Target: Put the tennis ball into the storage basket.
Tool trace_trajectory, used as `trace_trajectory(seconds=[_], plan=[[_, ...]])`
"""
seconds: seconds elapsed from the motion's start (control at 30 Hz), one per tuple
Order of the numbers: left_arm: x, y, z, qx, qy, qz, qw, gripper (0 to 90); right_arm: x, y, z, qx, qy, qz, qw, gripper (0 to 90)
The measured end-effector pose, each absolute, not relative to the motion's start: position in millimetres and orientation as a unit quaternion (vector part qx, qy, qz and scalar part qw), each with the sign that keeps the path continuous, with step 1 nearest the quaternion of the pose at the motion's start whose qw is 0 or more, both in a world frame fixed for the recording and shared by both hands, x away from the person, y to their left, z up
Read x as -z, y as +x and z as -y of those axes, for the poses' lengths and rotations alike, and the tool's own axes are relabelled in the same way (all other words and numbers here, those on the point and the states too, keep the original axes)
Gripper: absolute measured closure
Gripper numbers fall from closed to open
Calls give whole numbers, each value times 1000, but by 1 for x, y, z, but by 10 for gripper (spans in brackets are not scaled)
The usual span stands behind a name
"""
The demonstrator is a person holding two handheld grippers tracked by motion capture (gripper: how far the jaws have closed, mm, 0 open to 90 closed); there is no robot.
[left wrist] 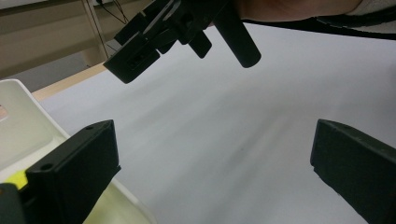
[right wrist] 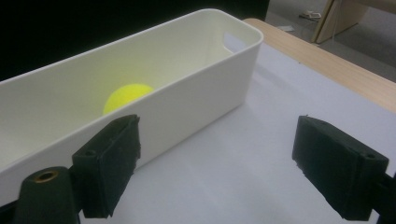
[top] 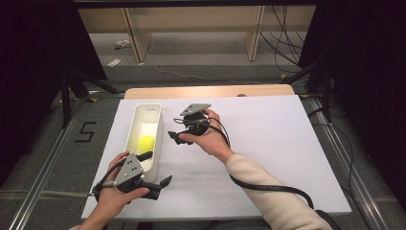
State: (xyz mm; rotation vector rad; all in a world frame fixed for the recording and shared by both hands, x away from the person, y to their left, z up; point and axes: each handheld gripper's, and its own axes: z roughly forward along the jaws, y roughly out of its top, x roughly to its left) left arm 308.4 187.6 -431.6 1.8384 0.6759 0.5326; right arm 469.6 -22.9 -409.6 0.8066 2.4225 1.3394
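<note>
Left tongs (top: pixel 152 175), nearest the person, jaws spread wide and empty, one jaw over the near end of the white bin (top: pixel 134 125), the other over the white worktop (top: pixel 268 158). Yellow ball (top: pixel 146 142): round, bright, fuzzy-looking surface, lying on the floor of the bin toward its near half. Bin: long, narrow, open-topped, white, with a handle slot in its far end wall; it holds the ball alone. Right tongs (top: pixel 175 137), just beside the bin's right wall, jaws likewise wide and empty, facing the bin. Beyond the white sheet, the worktop's wooden edge (top: pixel 210 91).
</note>
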Motion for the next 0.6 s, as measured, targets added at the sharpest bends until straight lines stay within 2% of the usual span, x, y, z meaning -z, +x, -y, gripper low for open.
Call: trace_trajectory(seconds=[0.6], plan=[[431, 308, -188, -224, 768, -283, 528, 4, 414, 464, 54, -459, 297, -827, 131, 161]])
